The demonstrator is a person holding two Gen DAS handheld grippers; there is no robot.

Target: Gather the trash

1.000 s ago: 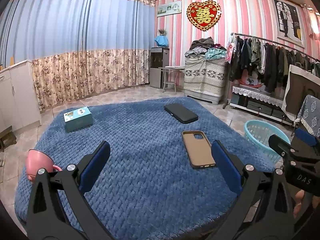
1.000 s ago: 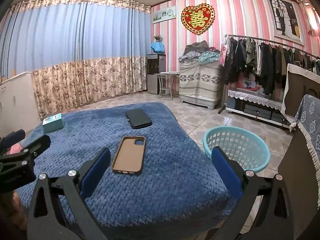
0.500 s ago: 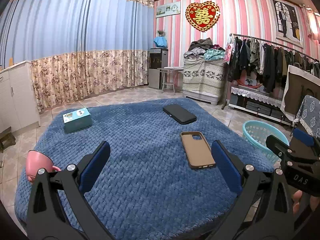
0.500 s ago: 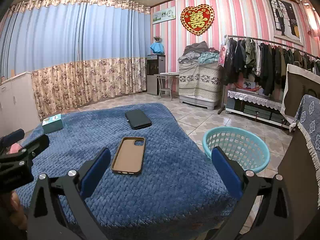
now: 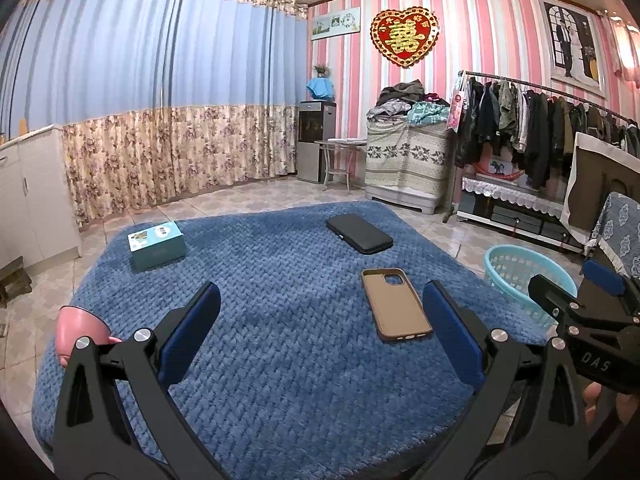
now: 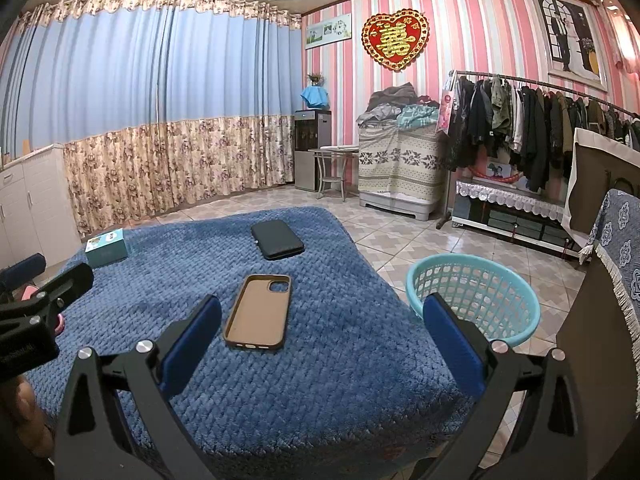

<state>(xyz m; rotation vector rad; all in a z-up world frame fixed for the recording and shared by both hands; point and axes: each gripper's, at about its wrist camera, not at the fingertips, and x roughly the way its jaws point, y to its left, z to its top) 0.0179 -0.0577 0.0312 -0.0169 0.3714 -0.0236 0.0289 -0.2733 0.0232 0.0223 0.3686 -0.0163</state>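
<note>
A blue quilted table cover carries a brown phone case, a black case, a teal box and a pink cup at its left edge. A light-blue basket stands on the floor to the table's right. My left gripper is open and empty above the near part of the cover. My right gripper is open and empty above the near right part, the brown phone case just ahead of its left finger.
The basket also shows in the left wrist view. A clothes rack and a covered cabinet stand at the far right wall. White cupboards are at the left. A draped chair stands close on the right.
Both grippers have drifted only slightly; the scene sits a touch lower and closer in the left view. Nothing was grasped or moved.
</note>
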